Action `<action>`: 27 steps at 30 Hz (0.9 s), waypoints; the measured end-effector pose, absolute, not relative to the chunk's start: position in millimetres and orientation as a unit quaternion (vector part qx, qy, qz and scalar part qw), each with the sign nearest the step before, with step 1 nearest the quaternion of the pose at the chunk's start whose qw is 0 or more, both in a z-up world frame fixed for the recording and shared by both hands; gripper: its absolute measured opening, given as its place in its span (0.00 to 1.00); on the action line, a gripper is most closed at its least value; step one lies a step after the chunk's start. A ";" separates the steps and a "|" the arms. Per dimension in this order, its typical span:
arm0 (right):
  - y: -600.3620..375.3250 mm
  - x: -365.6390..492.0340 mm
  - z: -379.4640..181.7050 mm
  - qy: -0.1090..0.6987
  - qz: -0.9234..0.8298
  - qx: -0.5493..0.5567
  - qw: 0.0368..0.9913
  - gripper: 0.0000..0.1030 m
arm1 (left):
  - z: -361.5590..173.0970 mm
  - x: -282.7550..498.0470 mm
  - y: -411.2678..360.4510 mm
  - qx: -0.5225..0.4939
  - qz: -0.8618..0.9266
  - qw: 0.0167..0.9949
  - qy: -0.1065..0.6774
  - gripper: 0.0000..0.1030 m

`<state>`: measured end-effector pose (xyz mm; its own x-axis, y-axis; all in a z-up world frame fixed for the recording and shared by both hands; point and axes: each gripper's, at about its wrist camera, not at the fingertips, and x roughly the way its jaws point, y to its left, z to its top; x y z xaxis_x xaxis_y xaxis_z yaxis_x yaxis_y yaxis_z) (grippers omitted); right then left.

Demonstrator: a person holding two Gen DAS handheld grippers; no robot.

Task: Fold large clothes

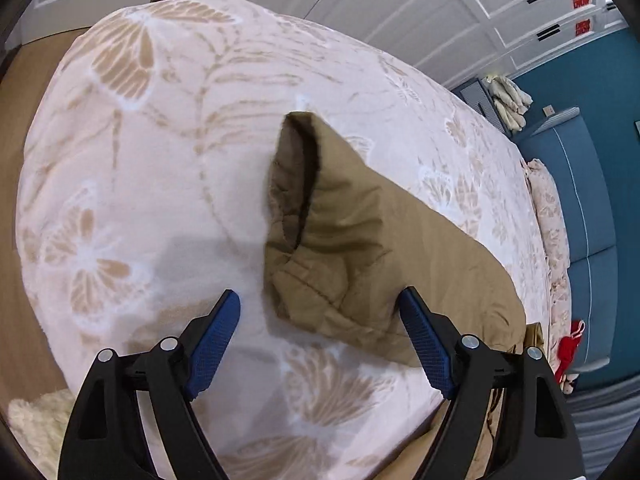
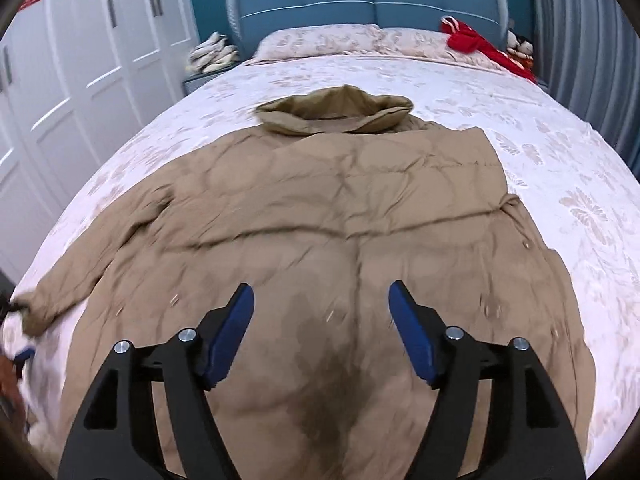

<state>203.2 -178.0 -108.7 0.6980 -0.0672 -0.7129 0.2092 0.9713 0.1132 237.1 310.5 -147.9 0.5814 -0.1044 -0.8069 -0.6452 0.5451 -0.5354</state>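
Coat (image 2: 340, 208) lies flat on the bed (image 2: 560, 140), hood at 12 o'clock. Sleeve (image 1: 340, 240) lies before the left tool (image 1: 320, 308), nearer; both tools gape empty, right tool (image 2: 322, 300) over the hem

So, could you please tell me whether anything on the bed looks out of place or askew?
The tan padded coat lies unevenly: one sleeve is flung out sideways, the other side looks tucked in. A red garment lies loose by the pillows.

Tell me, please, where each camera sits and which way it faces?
Left wrist: on the left gripper, angled down at the coat sleeve cuff on the bed; its open fingers show.
Right wrist: on the right gripper, facing the headboard over the spread coat; its open fingers show.
Shared: coat, bed, headboard.
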 end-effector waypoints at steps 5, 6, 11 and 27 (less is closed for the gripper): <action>-163.4 182.8 -110.8 0.397 -0.063 0.116 0.908 0.67 | -145.0 241.4 315.8 -0.455 0.176 0.769 0.413 0.56; -162.2 181.4 -112.6 0.402 -0.059 0.123 0.906 0.67 | -144.6 243.4 316.8 -0.451 0.176 0.769 0.418 0.49; -155.5 175.2 -116.7 0.408 -0.049 0.131 0.902 0.67 | -118.3 257.9 308.3 -0.397 0.166 0.804 0.411 0.11; -198.1 149.7 -123.2 0.406 -0.058 0.186 0.893 0.67 | 92.8 334.9 -5.0 -0.115 -0.131 0.942 0.286 0.05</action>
